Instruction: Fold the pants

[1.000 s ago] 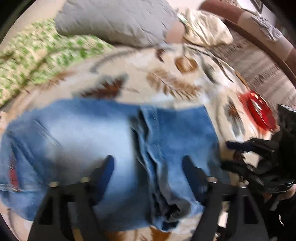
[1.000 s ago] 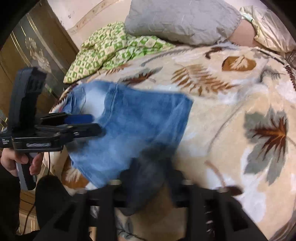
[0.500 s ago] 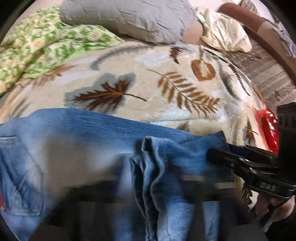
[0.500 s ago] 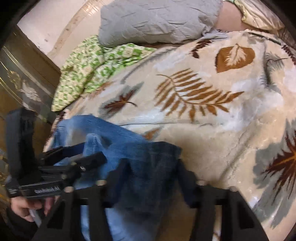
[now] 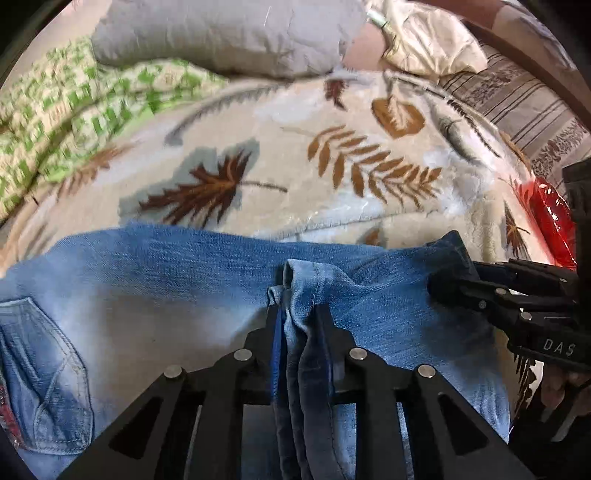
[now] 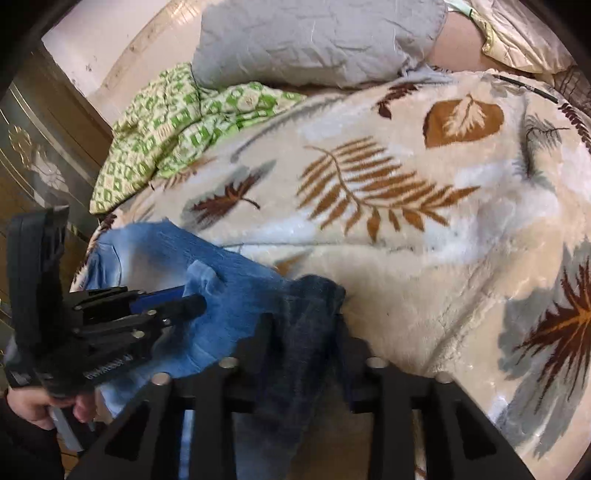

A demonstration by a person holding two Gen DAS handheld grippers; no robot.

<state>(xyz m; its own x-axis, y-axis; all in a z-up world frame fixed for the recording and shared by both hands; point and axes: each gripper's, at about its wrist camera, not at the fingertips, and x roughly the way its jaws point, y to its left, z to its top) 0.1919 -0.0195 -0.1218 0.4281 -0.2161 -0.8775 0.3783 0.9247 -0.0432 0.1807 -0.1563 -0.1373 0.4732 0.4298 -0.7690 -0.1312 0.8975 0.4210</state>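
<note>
**Both tongs clamped on the jeans**

The blue jeans (image 5: 184, 295) lie along the bed's near edge on the leaf-print blanket (image 5: 332, 177), long axis running left to right, back pocket at the left end. The left tongs (image 5: 297, 325), just opening slightly, pinch a bunched denim fold; the right tongs (image 6: 303, 332) grip the dark right end.

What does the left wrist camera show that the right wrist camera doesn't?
Only the left wrist view shows the jeans' back pocket and a red shiny object at the blanket's right edge. Only the right wrist view shows the dark ornate cabinet and a hand on the left gripper's handle. Both show the jeans, the leaf-print blanket, the green quilt, the grey pillow, and both grippers clamping denim.
</note>
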